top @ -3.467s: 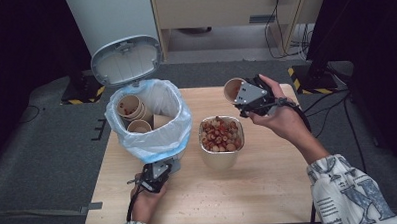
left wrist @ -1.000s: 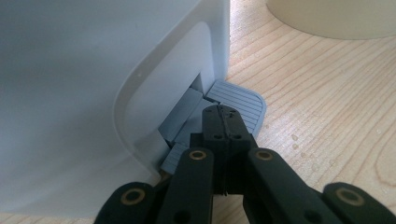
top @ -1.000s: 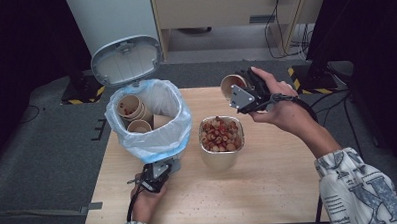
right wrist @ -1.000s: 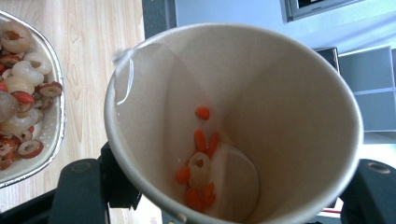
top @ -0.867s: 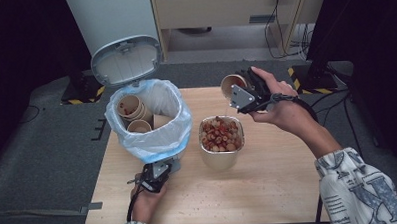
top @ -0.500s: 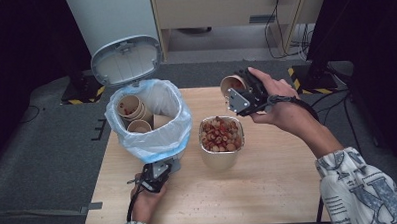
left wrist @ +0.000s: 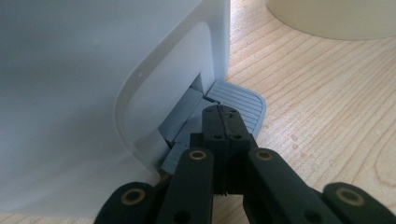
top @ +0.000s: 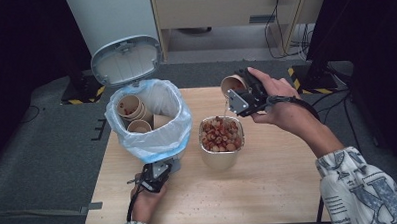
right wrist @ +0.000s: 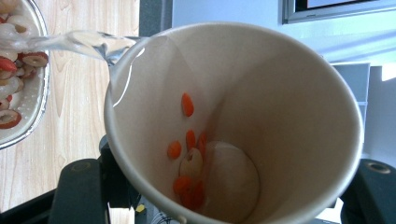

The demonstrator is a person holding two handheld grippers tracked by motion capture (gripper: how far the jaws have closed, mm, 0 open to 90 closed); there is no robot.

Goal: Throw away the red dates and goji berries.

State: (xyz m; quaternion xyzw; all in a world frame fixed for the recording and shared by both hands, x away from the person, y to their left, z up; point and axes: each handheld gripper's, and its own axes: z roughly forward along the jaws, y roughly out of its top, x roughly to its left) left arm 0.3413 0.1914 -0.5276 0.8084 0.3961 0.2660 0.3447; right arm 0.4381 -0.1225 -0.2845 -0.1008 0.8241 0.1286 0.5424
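1. Fingers of the right gripper (top: 241, 93) clamp a paper cup (right wrist: 233, 121), held tipped on its side above the far right of the table (top: 269, 189).
2. Liquid (right wrist: 70, 42) runs off the cup's lip toward the metal strainer bowl (top: 222, 158) of red and pale fruit pieces (top: 220, 135) at table centre; a few orange bits cling inside the cup.
3. Left gripper (left wrist: 223, 122), jaws pressed fully together with nothing between them, bears down on the grey pedal (left wrist: 238, 100) of the white bin (top: 152, 128) at the near left.
4. Bin lid (top: 125, 59) stands open; used cups (top: 131, 107) lie stacked inside its blue-edged liner bag (top: 160, 143).
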